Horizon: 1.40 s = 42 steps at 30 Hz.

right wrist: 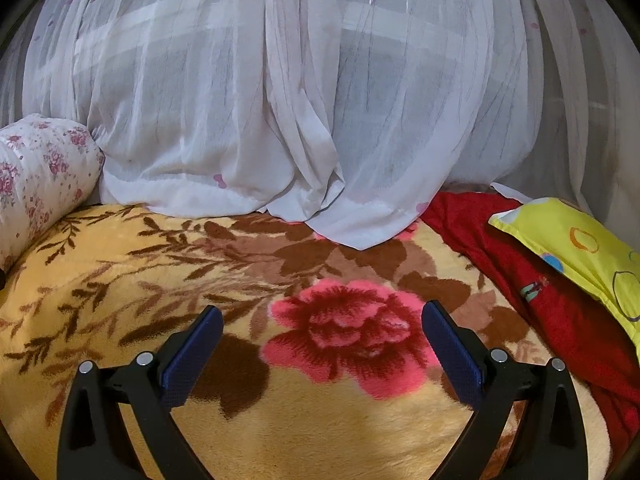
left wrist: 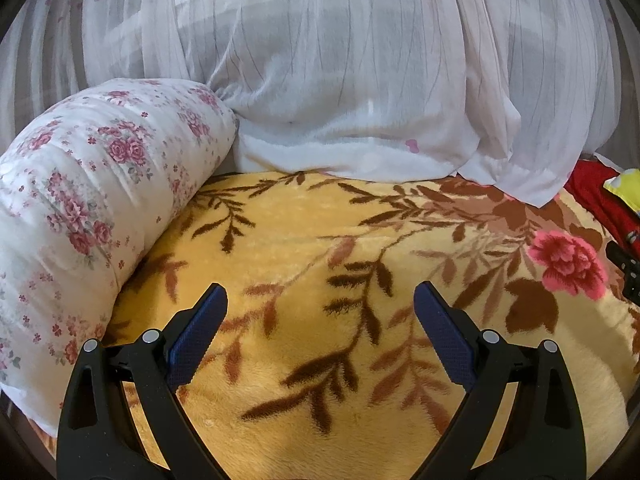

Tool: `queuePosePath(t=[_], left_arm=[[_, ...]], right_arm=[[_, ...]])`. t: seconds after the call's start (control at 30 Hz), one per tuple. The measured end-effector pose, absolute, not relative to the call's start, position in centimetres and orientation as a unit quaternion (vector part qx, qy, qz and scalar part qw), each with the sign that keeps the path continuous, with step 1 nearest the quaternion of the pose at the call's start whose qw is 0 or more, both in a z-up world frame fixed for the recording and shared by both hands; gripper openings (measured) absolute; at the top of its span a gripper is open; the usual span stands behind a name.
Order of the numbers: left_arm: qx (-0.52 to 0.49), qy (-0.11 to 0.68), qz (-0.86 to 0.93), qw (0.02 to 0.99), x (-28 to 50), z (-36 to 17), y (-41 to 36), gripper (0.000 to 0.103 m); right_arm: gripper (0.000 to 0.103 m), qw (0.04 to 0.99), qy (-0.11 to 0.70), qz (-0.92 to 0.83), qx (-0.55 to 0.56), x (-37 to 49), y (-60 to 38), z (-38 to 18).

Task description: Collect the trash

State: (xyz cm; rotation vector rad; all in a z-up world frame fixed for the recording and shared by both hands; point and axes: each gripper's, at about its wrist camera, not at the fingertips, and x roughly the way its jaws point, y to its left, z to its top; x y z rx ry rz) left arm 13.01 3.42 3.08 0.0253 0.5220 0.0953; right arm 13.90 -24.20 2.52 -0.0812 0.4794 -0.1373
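Observation:
No trash shows in either view. My left gripper (left wrist: 320,296) is open and empty, its blue-padded fingers (left wrist: 200,332) spread above a yellow plush blanket (left wrist: 288,224) with brown leaves. My right gripper (right wrist: 322,316) is open and empty too, over the pink flower (right wrist: 344,336) printed on the same blanket (right wrist: 120,280). The black tip of the right gripper shows at the right edge of the left wrist view (left wrist: 626,268).
A white pillow with pink flowers (left wrist: 80,208) lies at the left, also seen in the right wrist view (right wrist: 40,176). A sheer white curtain (left wrist: 352,80) (right wrist: 280,100) hangs down onto the blanket's far edge. A red cloth (right wrist: 540,288) and a yellow-green pillow (right wrist: 580,244) lie at the right.

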Motion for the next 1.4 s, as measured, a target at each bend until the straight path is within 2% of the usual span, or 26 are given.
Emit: queuePosePath(t=[1.4], left_arm=[[0.017, 0.263, 0.039, 0.964, 13.4, 2.5, 4.6, 0.092]], right_arm=[[0.098, 0.969, 0.235, -0.074, -0.033, 13.8, -24.0, 2.4]])
